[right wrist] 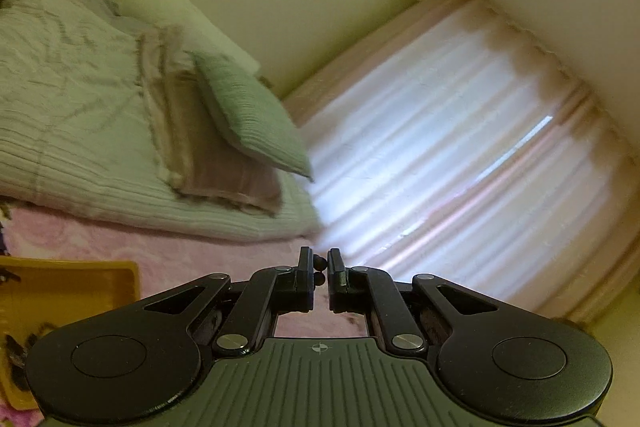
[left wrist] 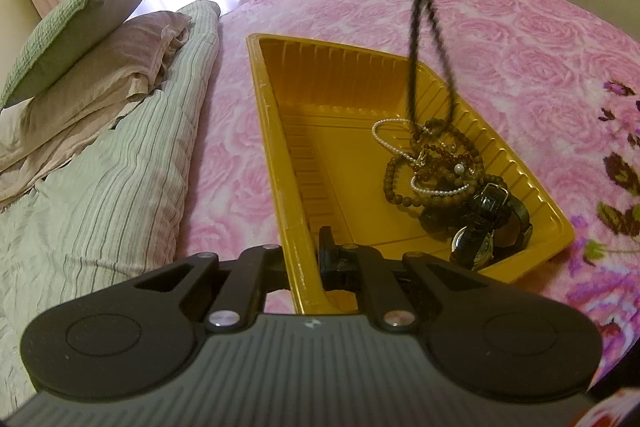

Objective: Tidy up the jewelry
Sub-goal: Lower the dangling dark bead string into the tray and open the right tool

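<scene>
A yellow plastic tray point(left wrist: 288, 131) lies on the pink rose bedspread point(left wrist: 520, 39). At its right end a tangle of jewelry rests: a pearl strand point(left wrist: 436, 191), brown bead necklaces point(left wrist: 394, 187) and dark watches point(left wrist: 488, 223). My left gripper point(left wrist: 310, 261) is shut on the tray's near rim. A dark beaded strand point(left wrist: 418, 27), blurred, hangs from above the frame down to the pile. In the right wrist view my right gripper point(right wrist: 320, 265) is shut on dark beads point(right wrist: 319, 278), held high over the bed. The tray's corner point(right wrist: 80, 283) shows at lower left there.
A striped quilt point(left wrist: 120, 187) and stacked pillows point(left wrist: 100, 67) lie left of the tray, with a green cushion point(right wrist: 252, 115) on top. White curtains point(right wrist: 460, 167) cover the window behind the bed. Pink bedspread stretches to the right of the tray.
</scene>
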